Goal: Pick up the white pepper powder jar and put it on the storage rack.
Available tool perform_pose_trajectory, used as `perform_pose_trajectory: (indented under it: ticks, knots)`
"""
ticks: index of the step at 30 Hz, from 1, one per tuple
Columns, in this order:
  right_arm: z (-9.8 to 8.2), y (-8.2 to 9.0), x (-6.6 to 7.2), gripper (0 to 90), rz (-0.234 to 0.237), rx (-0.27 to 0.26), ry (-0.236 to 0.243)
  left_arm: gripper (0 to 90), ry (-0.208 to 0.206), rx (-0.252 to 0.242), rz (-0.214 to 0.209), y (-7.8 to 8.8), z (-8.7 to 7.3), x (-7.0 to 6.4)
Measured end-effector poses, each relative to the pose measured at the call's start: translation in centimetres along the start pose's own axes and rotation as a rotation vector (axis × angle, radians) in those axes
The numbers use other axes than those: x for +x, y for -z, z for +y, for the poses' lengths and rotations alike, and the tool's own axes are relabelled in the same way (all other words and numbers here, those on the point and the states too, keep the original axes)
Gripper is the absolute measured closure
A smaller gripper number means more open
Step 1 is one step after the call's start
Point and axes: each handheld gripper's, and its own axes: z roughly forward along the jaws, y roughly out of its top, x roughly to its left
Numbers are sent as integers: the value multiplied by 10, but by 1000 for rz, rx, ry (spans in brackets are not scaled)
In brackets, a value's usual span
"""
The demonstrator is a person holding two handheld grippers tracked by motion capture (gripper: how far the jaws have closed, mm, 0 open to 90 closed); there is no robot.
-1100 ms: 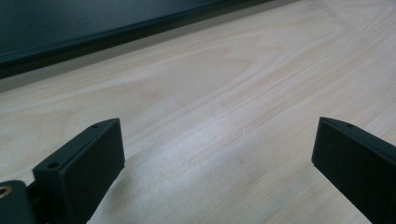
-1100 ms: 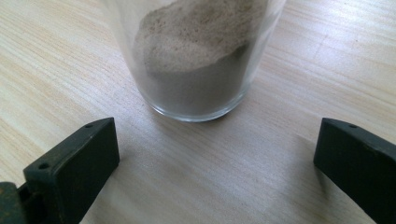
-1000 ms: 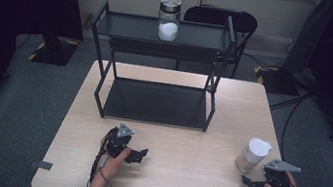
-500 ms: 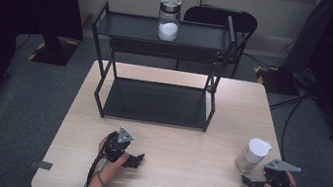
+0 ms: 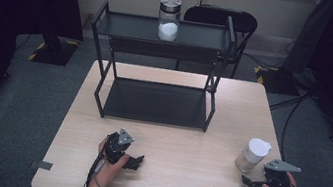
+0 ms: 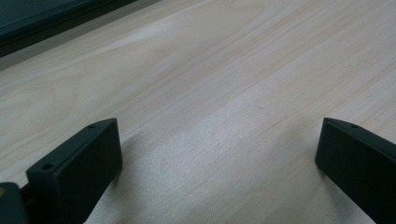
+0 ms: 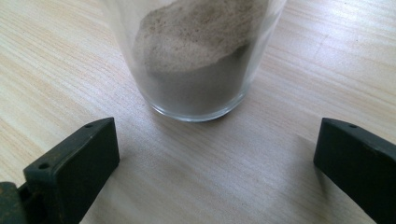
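The jar [image 5: 252,155] of brownish powder stands on the table [image 5: 182,141] just ahead of the right tool [image 5: 250,183], whose jaws gape wide and empty. Glass, heavyish, smooth: grip mid-body, below the white lid. The left tool [image 5: 136,161], just opened wider, holds nothing.

Your right gripper view cuts off the jar [image 7: 196,56] above its powder, hiding its lid; your high view's bottom edge crops both your forearms at the wrist.

A black two-tier shelf [image 5: 153,101] holds a lidded jar [image 5: 169,19] on top.
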Motion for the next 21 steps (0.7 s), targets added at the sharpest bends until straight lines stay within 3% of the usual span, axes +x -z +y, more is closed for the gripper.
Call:
perform_pose_trajectory:
  ticks: [7, 12, 21]
  knots:
    - [4, 1, -3, 0, 9, 17, 11, 1, 1, -1, 1, 0, 0, 0]
    - [12, 1, 1, 17, -17, 32, 12, 1, 1, 0, 1, 0, 0, 0]
    - [10, 7, -7, 19, 33, -51, -19, 1, 3, 0, 5, 0, 0, -1]
